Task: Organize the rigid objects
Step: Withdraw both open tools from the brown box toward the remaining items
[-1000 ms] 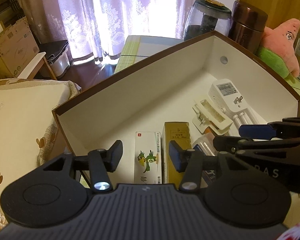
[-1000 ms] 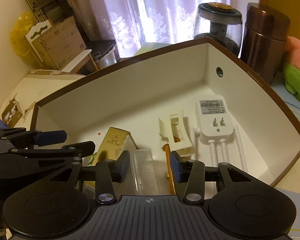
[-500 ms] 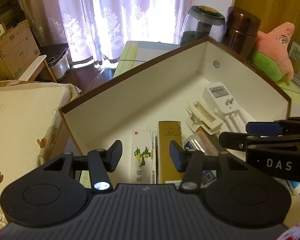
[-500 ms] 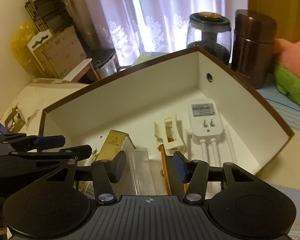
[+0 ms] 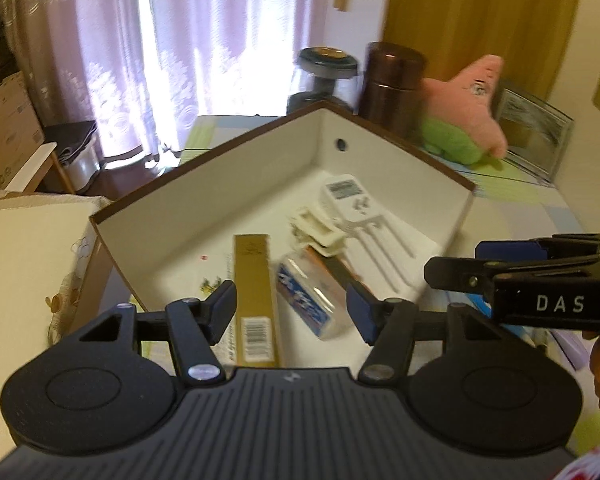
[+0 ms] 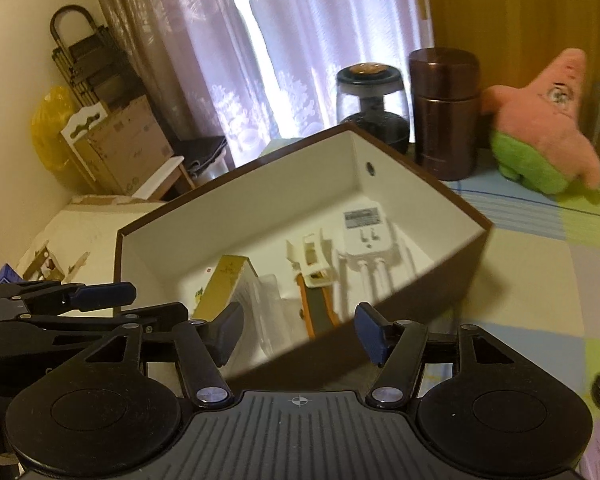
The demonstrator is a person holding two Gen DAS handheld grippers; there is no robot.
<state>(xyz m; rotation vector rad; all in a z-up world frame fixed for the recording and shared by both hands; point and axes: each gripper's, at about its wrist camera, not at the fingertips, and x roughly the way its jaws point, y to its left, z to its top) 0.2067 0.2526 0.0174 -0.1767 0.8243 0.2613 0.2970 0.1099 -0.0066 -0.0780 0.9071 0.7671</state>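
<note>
L tool (image 5: 292,306) opening, empty | R tool (image 6: 299,330) opening, empty | both over box (image 6: 260,188)

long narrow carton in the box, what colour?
Gold, with a white barcode label at its near end. The long carton shows best in the left wrist view.

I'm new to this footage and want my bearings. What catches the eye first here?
A large brown box with a white inside fills the middle, holding a gold carton, a white plug adapter and a clear packet. Behind it stand a pink star plush toy and a brown canister. Both grippers, left and right, hang empty, jaws opening.
</note>
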